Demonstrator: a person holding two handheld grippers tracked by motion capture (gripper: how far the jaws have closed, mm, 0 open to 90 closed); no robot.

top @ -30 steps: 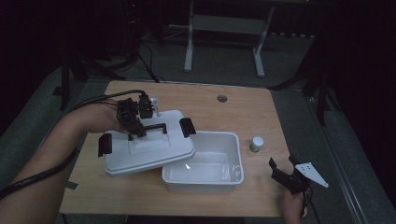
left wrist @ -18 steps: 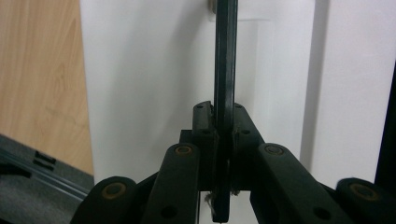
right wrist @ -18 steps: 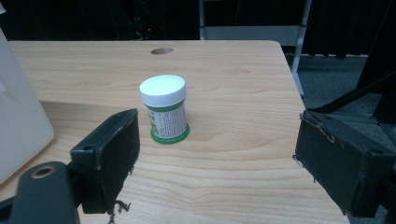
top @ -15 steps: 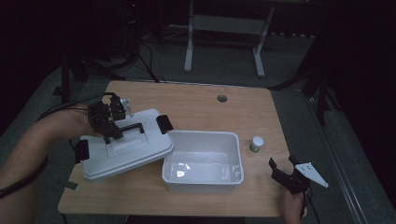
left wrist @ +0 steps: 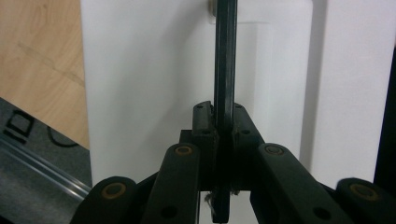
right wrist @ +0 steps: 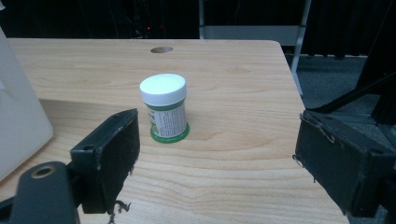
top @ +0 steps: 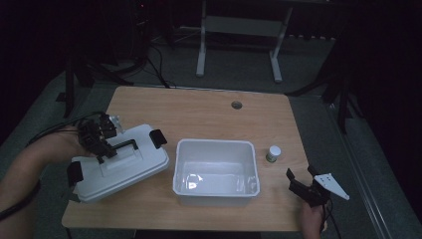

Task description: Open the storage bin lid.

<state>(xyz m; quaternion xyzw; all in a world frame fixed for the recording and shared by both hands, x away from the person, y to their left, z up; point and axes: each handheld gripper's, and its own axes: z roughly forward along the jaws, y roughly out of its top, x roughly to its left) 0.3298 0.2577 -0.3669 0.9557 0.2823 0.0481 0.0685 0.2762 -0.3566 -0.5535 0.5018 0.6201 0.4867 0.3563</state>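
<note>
My left tool (top: 102, 144) pinches the lid's (top: 122, 167) black handle (left wrist: 225, 60), lid tilted at the worktop's (top: 209, 117) left edge beside the open bin (top: 216, 172); I lower it flat before letting go, right tool (right wrist: 217, 158) spread near the jar (right wrist: 164, 107).

Lid (top: 119, 167) left of bin (top: 215, 172), jar (top: 272, 153) right.
</note>
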